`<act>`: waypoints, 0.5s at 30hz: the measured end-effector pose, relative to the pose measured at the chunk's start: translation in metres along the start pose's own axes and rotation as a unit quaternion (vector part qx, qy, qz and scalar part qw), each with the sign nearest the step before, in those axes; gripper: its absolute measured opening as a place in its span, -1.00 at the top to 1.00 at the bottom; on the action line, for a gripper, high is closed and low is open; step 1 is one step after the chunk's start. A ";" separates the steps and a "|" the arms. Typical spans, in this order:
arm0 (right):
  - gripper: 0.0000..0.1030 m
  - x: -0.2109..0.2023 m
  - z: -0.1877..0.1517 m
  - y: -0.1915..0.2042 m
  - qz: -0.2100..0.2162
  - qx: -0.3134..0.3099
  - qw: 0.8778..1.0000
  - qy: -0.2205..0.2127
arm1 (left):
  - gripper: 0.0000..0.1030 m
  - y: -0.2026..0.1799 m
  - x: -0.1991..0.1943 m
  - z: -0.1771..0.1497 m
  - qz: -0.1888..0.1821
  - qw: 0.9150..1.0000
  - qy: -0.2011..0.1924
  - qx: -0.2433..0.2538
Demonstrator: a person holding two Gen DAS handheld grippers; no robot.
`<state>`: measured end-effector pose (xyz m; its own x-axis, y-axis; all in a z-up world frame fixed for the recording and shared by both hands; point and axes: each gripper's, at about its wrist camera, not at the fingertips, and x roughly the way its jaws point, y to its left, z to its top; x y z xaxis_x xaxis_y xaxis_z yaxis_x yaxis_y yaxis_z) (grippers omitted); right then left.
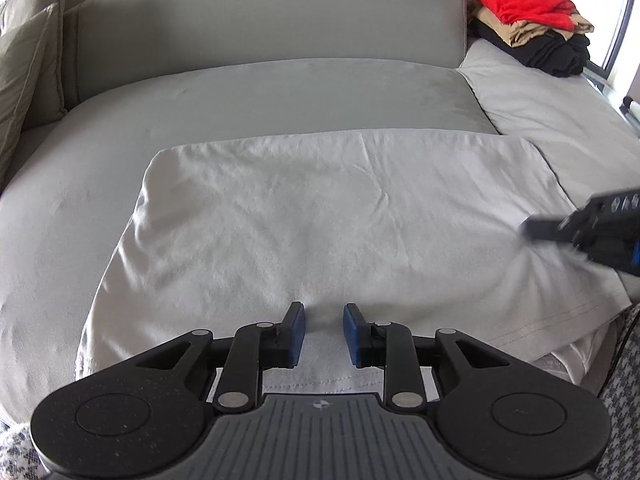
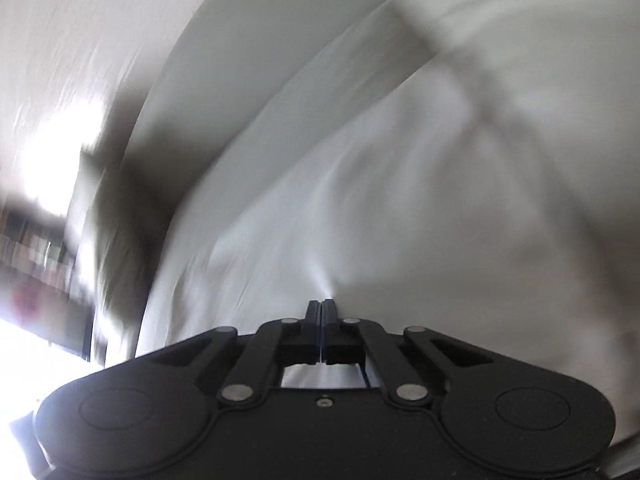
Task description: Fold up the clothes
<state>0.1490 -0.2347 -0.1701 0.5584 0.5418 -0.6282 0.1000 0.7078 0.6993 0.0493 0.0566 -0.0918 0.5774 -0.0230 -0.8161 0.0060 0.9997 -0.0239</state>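
The left gripper [image 1: 322, 334] hovers part-open just above the white garment [image 1: 320, 216] (nothing pinched), while off to its right the right gripper [image 2: 322, 330] clamps a bunched fold.

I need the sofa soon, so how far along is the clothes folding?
Done: a folded stack, red on top, sits on the far right of the sofa. In hand: a white garment lies spread flat; the right hand-held gripper is pinched shut on its cloth, the left hand-held gripper open over its near edge. Left: every fold of this garment, then stacking it.
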 end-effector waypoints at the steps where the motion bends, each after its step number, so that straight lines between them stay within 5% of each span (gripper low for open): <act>1: 1.00 -0.010 0.007 -0.010 -0.045 0.017 0.998 -0.036 | 0.49 0.002 0.000 0.000 -0.003 1.000 0.000 -0.004; 4: 1.00 -0.031 0.024 -0.032 -0.149 0.088 0.982 -0.076 | 0.48 0.005 0.001 -0.001 -0.009 1.000 -0.002 -0.009; 10: 0.89 -0.030 0.027 0.012 -0.226 -0.027 0.970 -0.080 | 0.50 0.008 -0.006 0.003 -0.012 1.000 -0.004 -0.015; 15: 0.73 -0.034 0.031 0.026 -0.134 -0.025 0.981 -0.134 | 0.49 0.011 -0.010 0.021 0.008 0.999 -0.044 0.001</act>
<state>0.1581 -0.2487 -0.1207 0.7152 0.1983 -0.6701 0.2362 0.8339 0.4989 0.0605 0.0677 -0.0716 0.6473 -0.0067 -0.7622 -0.0022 0.9999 -0.0107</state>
